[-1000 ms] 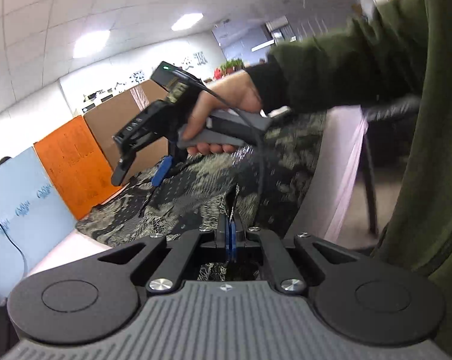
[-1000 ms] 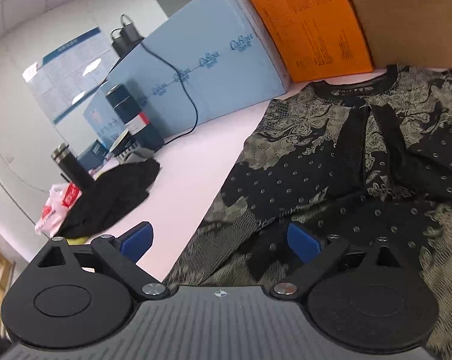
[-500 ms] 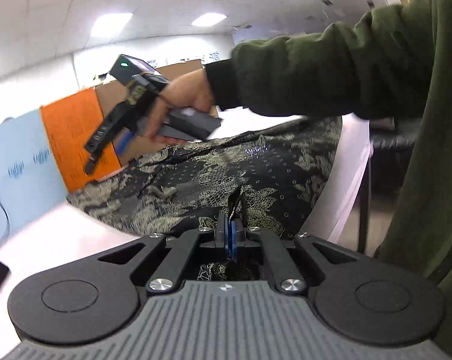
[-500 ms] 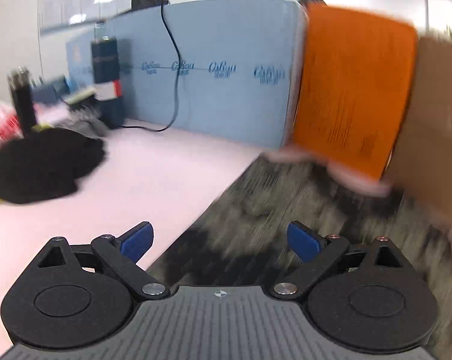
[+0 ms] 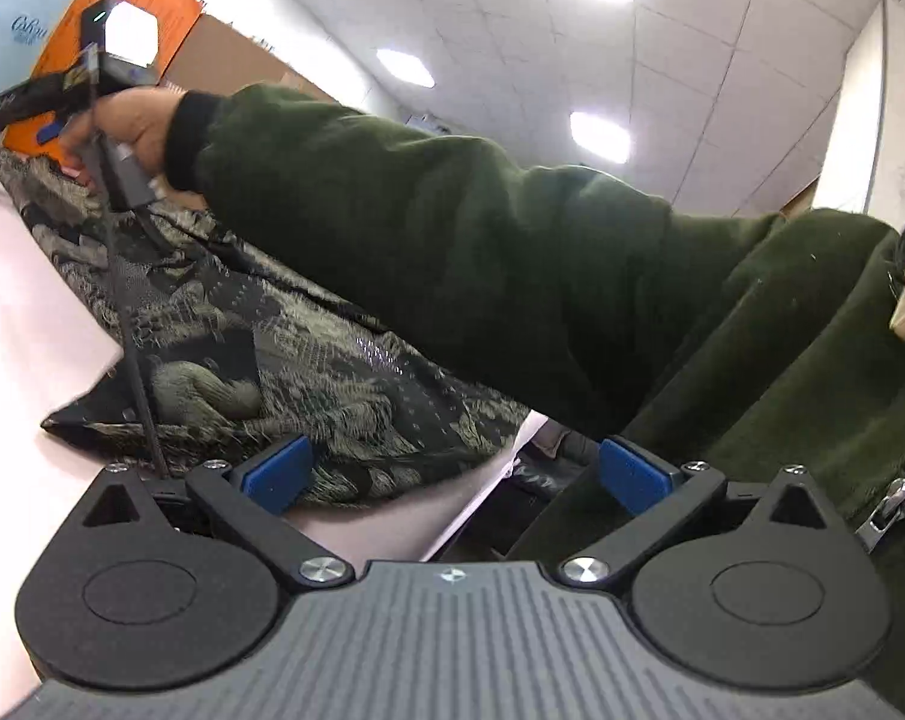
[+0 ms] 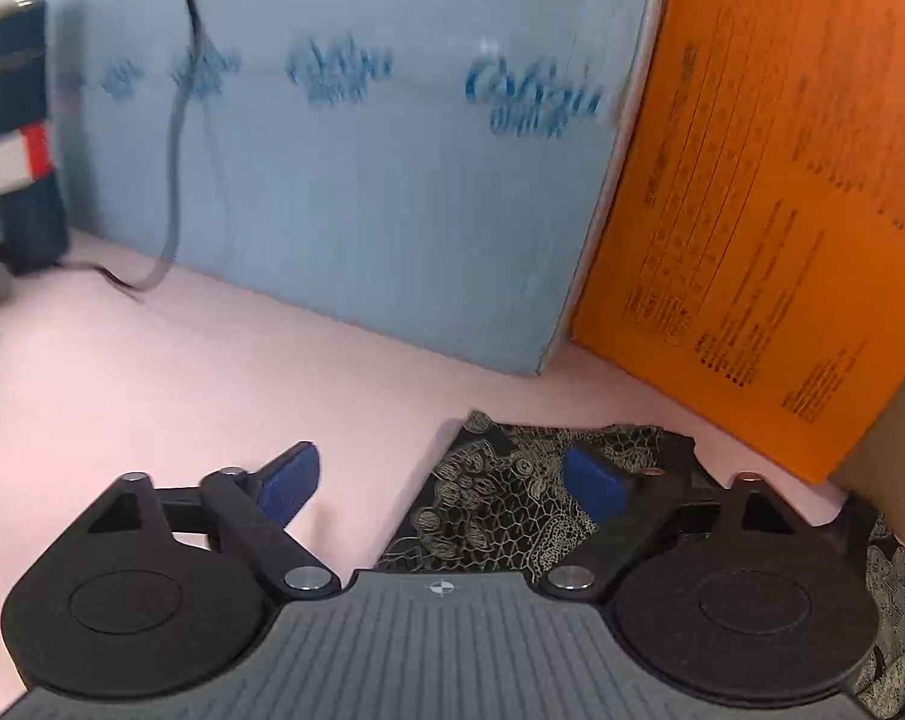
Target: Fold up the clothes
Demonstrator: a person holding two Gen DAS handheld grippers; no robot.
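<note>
Place: an office or lab-like workroom
Ceiling: white grid of tiles [image 5: 680, 78] with flat light panels [image 5: 596, 135] set in
Partition: pale blue board [image 6: 344, 180] printed with a repeated logo, an orange printed board [image 6: 770, 204] beside it
Work surface: pale pink table [image 6: 152, 372]
Wiring: black cable [image 6: 179, 120] hanging down the blue board
</note>
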